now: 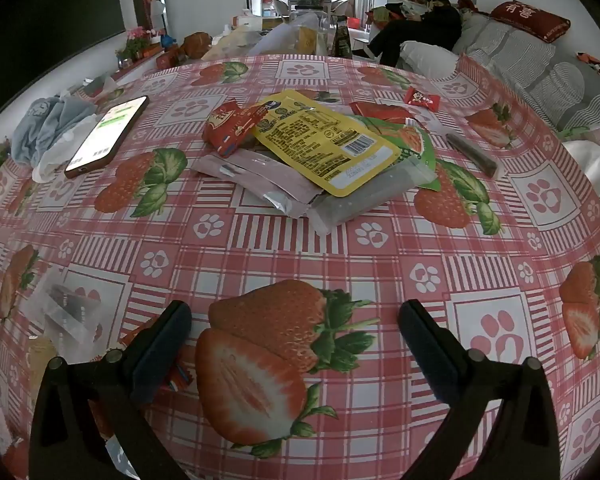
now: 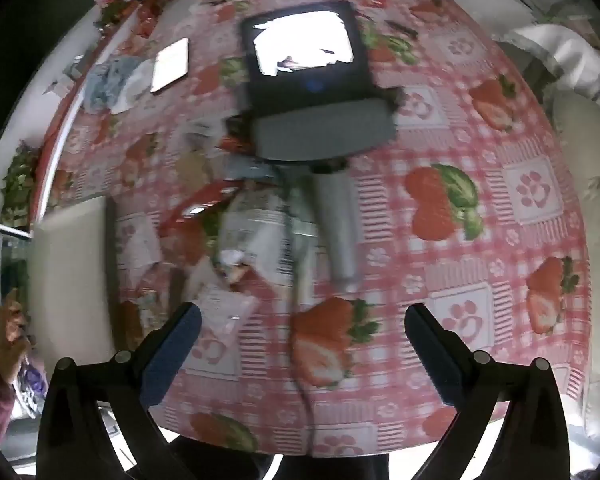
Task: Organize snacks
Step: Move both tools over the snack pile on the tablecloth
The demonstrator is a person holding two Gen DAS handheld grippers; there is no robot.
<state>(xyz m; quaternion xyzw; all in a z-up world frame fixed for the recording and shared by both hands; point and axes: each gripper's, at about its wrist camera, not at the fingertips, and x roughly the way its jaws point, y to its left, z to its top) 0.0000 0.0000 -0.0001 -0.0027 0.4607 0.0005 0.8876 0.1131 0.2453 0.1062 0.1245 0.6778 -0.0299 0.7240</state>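
A pile of snack packets lies mid-table in the left wrist view: a yellow packet [image 1: 324,140] on top, a red packet [image 1: 230,126] to its left, pink wrappers [image 1: 252,178] and a clear packet [image 1: 364,196] under it. A small red candy [image 1: 421,99] and a dark stick [image 1: 472,154] lie to the right. My left gripper [image 1: 296,344] is open and empty, low over the cloth short of the pile. My right gripper [image 2: 302,348] is open and empty, high above the table. Its blurred view shows the left gripper's body [image 2: 312,80] over scattered packets [image 2: 256,232].
A strawberry-print tablecloth [image 1: 380,264] covers the table. A phone [image 1: 108,136] and a blue cloth [image 1: 50,122] lie at the left. Clear wrappers [image 1: 66,308] lie near the left edge. A sofa [image 1: 548,68] with a seated person stands behind. A cable [image 2: 300,360] crosses the table.
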